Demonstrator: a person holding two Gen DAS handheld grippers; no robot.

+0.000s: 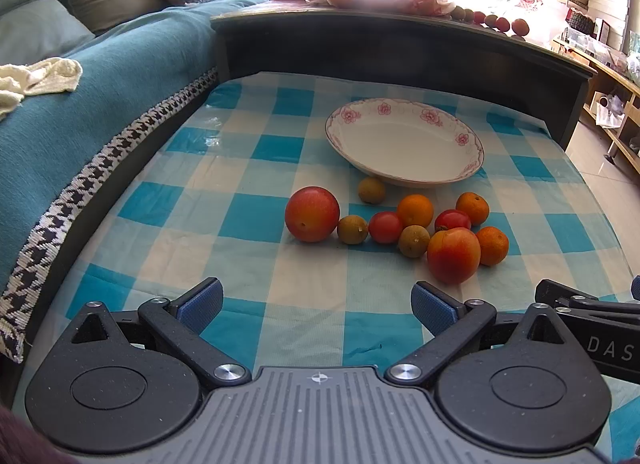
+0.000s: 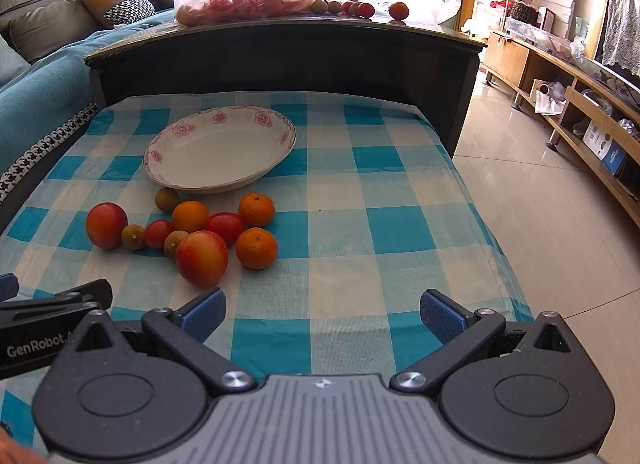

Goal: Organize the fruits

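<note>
A white oval dish (image 1: 404, 144) with a pink floral rim is seen lying bare on a blue-and-white checked tablecloth (image 1: 248, 224). Just in front of the dish, a cluster of fruit is gathered: two large red-orange peaches (image 1: 312, 214), three mandarins (image 1: 415, 210), two small red tomatoes (image 1: 385, 227) and three small brownish-green round fruits (image 1: 371, 190), most of them touching. The left gripper (image 1: 318, 304) and the right gripper (image 2: 322, 310) are held low over the cloth, short of the fruit, with jaws spread wide and nothing between them. Behind the dish a dark raised shelf (image 2: 280, 30) is seen, loaded with bagged fruit. A teal-covered sofa (image 1: 100, 76) stands beside the dish's left, a tiled floor (image 2: 540, 200) to its right.
</note>
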